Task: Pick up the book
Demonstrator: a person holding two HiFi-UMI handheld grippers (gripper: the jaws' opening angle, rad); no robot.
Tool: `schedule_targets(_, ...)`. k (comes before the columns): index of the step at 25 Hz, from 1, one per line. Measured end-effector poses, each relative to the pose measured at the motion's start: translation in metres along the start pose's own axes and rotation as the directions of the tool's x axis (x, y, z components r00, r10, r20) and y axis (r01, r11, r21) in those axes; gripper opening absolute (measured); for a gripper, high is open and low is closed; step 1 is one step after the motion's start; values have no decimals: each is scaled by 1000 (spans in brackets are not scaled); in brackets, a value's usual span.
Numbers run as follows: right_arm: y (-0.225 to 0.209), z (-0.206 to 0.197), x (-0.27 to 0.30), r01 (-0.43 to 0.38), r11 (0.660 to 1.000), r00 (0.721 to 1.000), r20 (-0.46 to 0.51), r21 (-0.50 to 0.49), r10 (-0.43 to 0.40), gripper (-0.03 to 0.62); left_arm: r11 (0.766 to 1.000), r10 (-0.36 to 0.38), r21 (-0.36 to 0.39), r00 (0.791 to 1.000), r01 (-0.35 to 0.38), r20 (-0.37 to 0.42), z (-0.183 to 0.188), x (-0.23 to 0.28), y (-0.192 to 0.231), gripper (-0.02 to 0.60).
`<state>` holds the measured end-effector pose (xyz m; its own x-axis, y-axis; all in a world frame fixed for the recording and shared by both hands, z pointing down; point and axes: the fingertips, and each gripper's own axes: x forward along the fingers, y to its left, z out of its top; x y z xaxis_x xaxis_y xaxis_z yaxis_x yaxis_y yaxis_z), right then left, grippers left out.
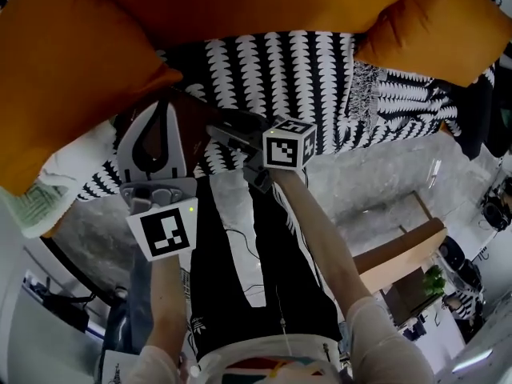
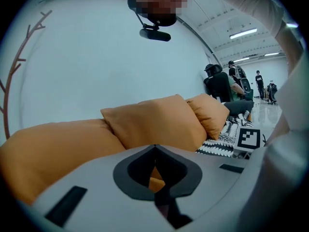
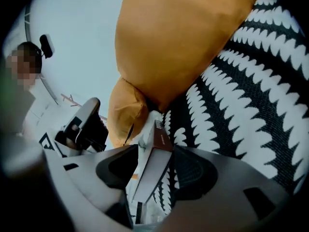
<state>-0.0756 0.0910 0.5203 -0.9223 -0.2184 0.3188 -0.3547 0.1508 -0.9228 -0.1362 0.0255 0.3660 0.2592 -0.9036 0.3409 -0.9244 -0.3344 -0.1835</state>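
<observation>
The book (image 3: 153, 170) has a dark brown cover and pale pages. It stands edge-on between the jaws of my right gripper (image 3: 155, 151), which is shut on it, both dark pads against its sides. In the head view the book (image 1: 196, 118) shows as a dark slab in front of the right gripper (image 1: 218, 131), over the black-and-white throw (image 1: 280, 70). Just left of it, my left gripper (image 1: 166, 106) is shut with its tips together and nothing held. Through the jaws of the left gripper (image 2: 154, 148) only orange cushion shows.
Big orange cushions (image 1: 72, 70) (image 1: 440, 22) line the sofa back. A pale green-patterned pillow (image 1: 32, 206) lies at the left. The person's black-trousered legs (image 1: 240, 278) are below, a wooden box (image 1: 400, 254) on the floor at right. People stand far off (image 2: 219, 83).
</observation>
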Motion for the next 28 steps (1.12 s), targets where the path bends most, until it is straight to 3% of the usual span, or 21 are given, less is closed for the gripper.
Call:
schedule_targets(4, 5, 20, 3, -67, 987, 995, 83, 144, 55, 238, 999, 34, -22, 999, -34, 8, -2, -12, 16, 8)
schedule_targets(7, 23, 16, 14, -153, 975, 988, 21, 164, 152, 229, 998, 50, -38, 999, -49, 9, -8, -16, 26, 8)
schedule_targets(9, 33, 1, 33, -164, 971, 984, -35, 174, 172, 225, 997, 59, -45, 998, -59, 6, -12, -15, 32, 8)
schedule_targets(12, 41, -5, 60, -114, 983, 993, -17, 147, 118, 218, 997, 67, -46, 998, -66, 7, -13, -17, 40, 8)
schedule_targets(17, 38, 2, 67, -51, 980, 998, 40, 191, 44, 184, 996, 76, -38, 997, -76, 9, -14, -27, 55, 8)
schedule_targets(22, 44, 2, 61, -16, 972, 998, 68, 234, 0, 164, 996, 82, -39, 997, -81, 11, -7, -33, 64, 8)
schedule_targets(28, 48, 6, 23, 71, 978, 990, 105, 197, -93, 155, 997, 78, -21, 997, -77, 29, 7, -38, 61, 8)
